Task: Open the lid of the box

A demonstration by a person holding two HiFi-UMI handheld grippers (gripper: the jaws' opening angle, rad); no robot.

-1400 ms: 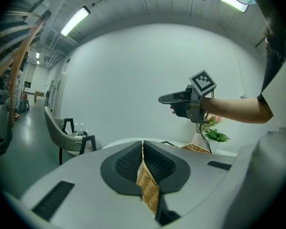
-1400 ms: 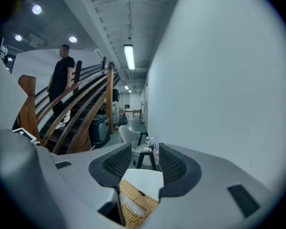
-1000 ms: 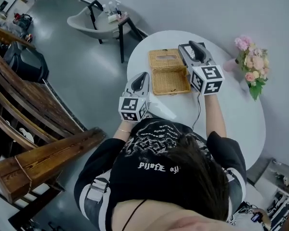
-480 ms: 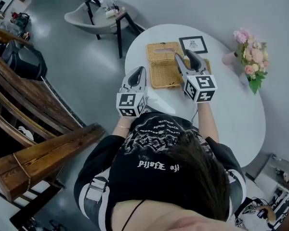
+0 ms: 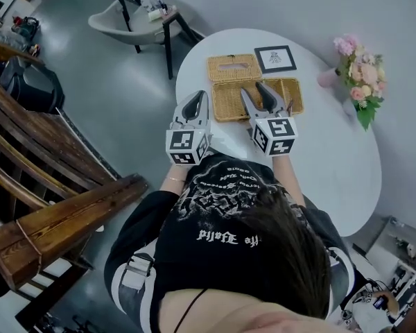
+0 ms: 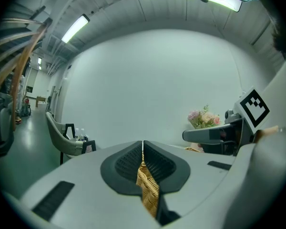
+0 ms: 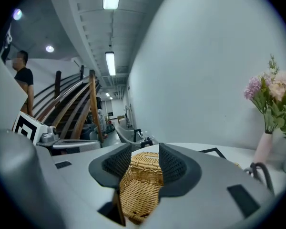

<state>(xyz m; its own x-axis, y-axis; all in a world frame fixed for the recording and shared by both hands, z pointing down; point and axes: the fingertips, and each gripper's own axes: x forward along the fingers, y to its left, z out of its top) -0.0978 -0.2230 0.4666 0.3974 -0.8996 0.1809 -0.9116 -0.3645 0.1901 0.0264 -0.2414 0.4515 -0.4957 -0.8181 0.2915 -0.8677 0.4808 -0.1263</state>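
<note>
A wicker box [image 5: 230, 105] stands on the white round table [image 5: 333, 165], its inside showing. Its lid [image 5: 234, 68] lies folded back flat behind the box's left half. My right gripper [image 5: 258, 90] hovers over the middle of the box, jaws open, the woven inside [image 7: 140, 185] showing between them. My left gripper [image 5: 197, 96] sits at the box's left end with its jaws shut; a strip of wicker [image 6: 148, 190] shows in the gap below its tips [image 6: 143, 149]. It holds nothing that I can see.
A black picture frame [image 5: 275, 58] lies behind the box. Pink flowers in a vase [image 5: 357, 75] stand at the table's right. A grey chair [image 5: 121, 19] and wooden stair rails [image 5: 48, 165] are off to the left. A person [image 7: 24, 78] stands far off.
My right gripper has drawn back from the box's far right side to over its middle, uncovering the right half. The left gripper has barely moved. The lid stays folded back.
</note>
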